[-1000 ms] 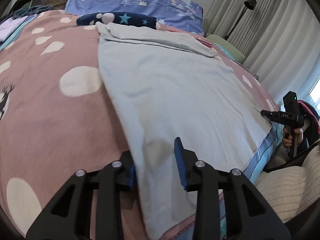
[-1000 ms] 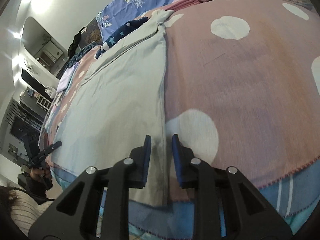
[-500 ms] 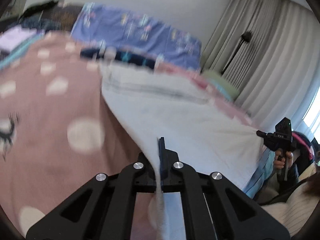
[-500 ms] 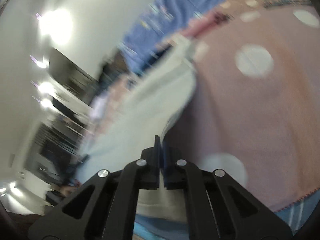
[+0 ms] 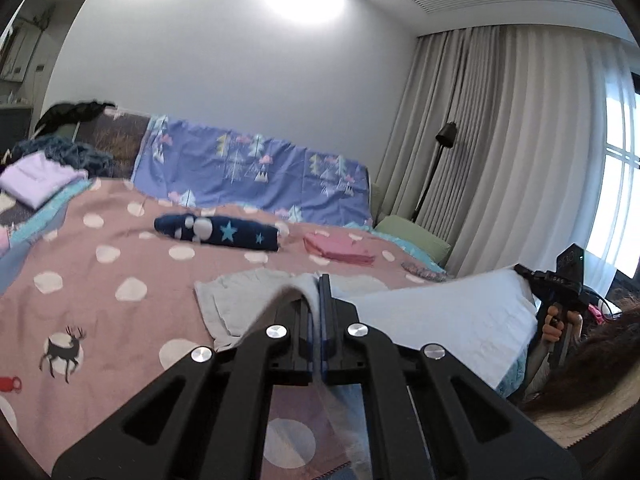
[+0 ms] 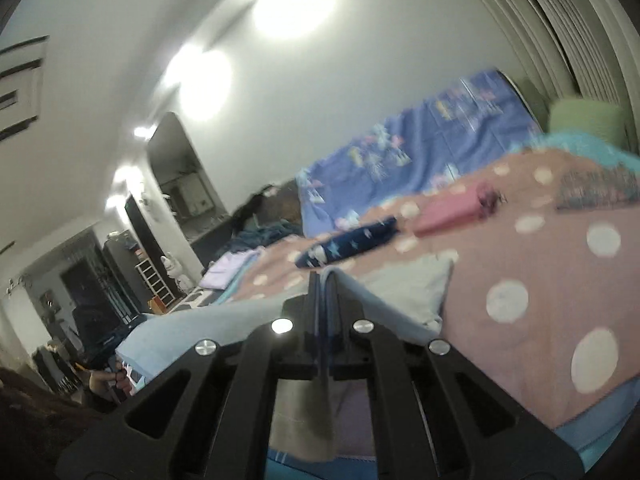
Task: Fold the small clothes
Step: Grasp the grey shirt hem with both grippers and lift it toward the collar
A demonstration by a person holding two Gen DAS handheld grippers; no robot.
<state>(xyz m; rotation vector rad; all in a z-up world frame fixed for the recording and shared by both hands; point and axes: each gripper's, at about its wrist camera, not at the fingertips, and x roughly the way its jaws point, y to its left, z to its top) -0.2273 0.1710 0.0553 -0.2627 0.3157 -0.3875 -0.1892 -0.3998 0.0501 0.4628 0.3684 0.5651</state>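
Two black two-finger grippers, left gripper (image 5: 318, 280) and right gripper (image 6: 322, 276), each pinching a near corner of one pale grey-blue cloth garment (image 5: 440, 312), held raised above the pink white-dotted blanket (image 5: 120, 248), far end resting there.

Star-patterned bundle (image 5: 224, 232) on the bedspread (image 5: 100, 292), folded stack (image 5: 338, 249) to its right, pillow (image 5: 414, 236) farther right.

one pale blue garment (image 5: 440, 316), two grippers (image 5: 318, 296), three folded clothes (image 5: 218, 232)
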